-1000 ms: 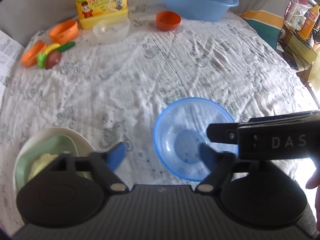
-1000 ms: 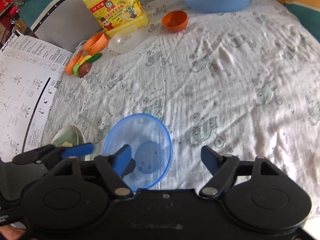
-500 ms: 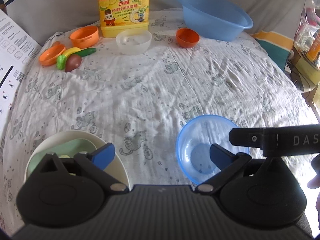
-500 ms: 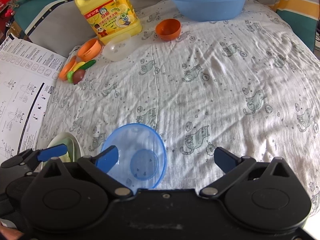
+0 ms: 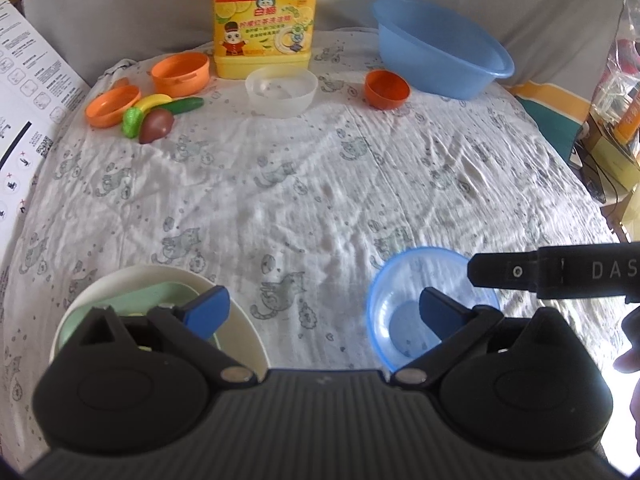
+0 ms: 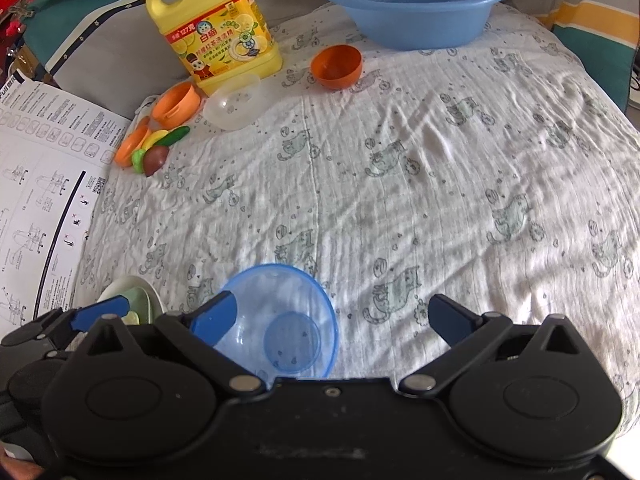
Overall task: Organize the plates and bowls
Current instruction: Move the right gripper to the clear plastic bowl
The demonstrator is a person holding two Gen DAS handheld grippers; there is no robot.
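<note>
A clear blue bowl (image 5: 404,300) stands empty on the cloth near the front; it also shows in the right wrist view (image 6: 288,320). A white plate (image 5: 236,312) with a pale green dish (image 5: 132,300) in it sits at the front left. My left gripper (image 5: 324,308) is open and empty, raised between the plate and the blue bowl. My right gripper (image 6: 332,316) is open and empty, its left finger over the blue bowl's rim. A clear white bowl (image 5: 282,90), an orange bowl (image 5: 387,89) and an orange cup (image 5: 181,74) stand at the back.
A large blue basin (image 5: 440,50) and a yellow detergent jug (image 5: 264,20) stand at the back. Toy vegetables (image 5: 154,120) and an orange lid (image 5: 112,106) lie back left. A printed sheet (image 6: 36,184) lies along the left edge. The wrinkled cloth (image 6: 400,184) covers the table.
Both grippers have pulled back and risen, away from the blue bowl, so more of the table shows. The jaws have spread wider. The bowl stays on the cloth.
</note>
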